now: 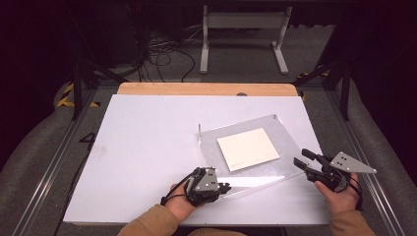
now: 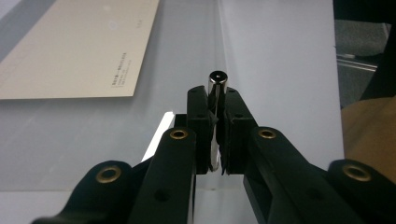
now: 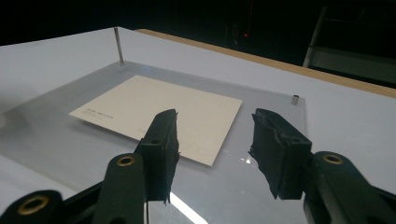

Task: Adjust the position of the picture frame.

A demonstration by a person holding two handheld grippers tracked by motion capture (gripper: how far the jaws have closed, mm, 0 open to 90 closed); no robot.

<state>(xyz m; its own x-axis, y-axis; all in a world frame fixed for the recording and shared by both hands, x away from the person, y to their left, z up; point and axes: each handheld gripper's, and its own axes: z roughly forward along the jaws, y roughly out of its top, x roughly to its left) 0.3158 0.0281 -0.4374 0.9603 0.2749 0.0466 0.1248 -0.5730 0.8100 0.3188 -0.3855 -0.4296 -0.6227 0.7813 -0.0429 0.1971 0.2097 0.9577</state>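
Note:
A clear acrylic sheet (image 1: 290, 147) lies on the white table top, and a cream card (image 1: 248, 148) rests on it. At the sheet's far left corner stands a thin metal pin (image 1: 199, 130), with a short stud (image 1: 274, 116) at its far right corner. My left gripper (image 1: 227, 187) is at the sheet's near left corner. In the left gripper view the left gripper (image 2: 217, 105) is shut on an upright metal pin (image 2: 217, 86), beside the card (image 2: 79, 46). My right gripper (image 1: 301, 158) is at the sheet's right edge. The right gripper (image 3: 212, 135) is open above the card (image 3: 159, 105) with nothing between its pads.
The white table top (image 1: 142, 147) has a wooden strip (image 1: 206, 88) along its far edge. On the floor behind stand a white metal frame (image 1: 243, 29) and loose cables (image 1: 157, 49). Metal rails run along both sides of the table.

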